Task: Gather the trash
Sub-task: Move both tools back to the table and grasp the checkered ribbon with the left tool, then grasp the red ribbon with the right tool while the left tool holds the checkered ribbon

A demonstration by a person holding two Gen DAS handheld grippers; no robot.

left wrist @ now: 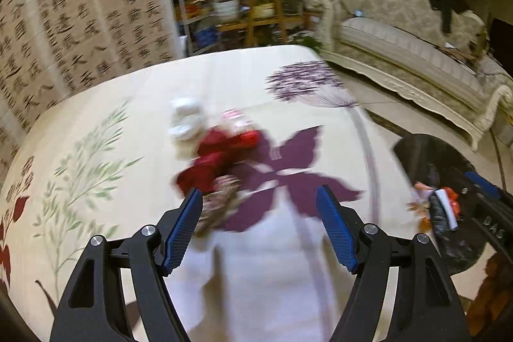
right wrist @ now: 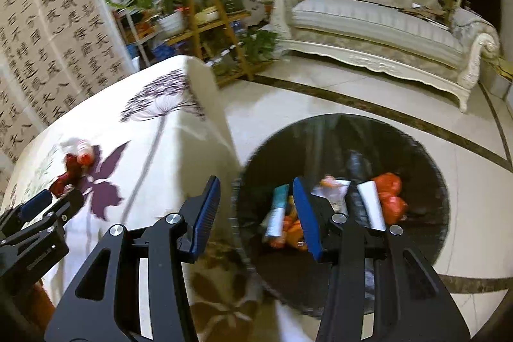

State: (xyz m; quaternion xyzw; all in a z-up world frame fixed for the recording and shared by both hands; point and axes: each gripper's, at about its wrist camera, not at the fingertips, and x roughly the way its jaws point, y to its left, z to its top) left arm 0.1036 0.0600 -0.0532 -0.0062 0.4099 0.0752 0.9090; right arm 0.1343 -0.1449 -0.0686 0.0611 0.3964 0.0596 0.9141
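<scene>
A round black bin (right wrist: 346,149) stands on the pale tiled floor (right wrist: 465,181) just beside the table's corner. In the right wrist view its dark lining holds a heap of rubbish: a white tube with a teal end (right wrist: 277,212) lying toward the table side, orange wrappers (right wrist: 293,234) under and beside it, a white flat packet (right wrist: 372,205) propped near the middle, and crumpled red-orange bags (right wrist: 389,193) on the side away from the table. The left wrist view shows only a slice of the same bin (left wrist: 445,162) past the table edge, with the same white packet and orange scraps, all blurred.

The trash not yet in the bin lies in a loose pile on the table (left wrist: 96,104), which wears a cream cloth printed with purple flowers and green leaves. Farthest from the bin is a crumpled white paper wad (left wrist: 186,120); touching it is a crinkled red wrapper (left wrist: 221,156), with a pink-and-white packet (left wrist: 235,117) at its far edge and a brownish patterned scrap (left wrist: 221,201) at its near edge. Motion blur hides finer detail.

The left gripper (left wrist: 259,204) is over the table, its blue pads spread wide with nothing between them; one pad sits just beside the brownish scrap. The right gripper (right wrist: 256,194) is over the gap between table corner and bin, jaws apart and empty.
</scene>
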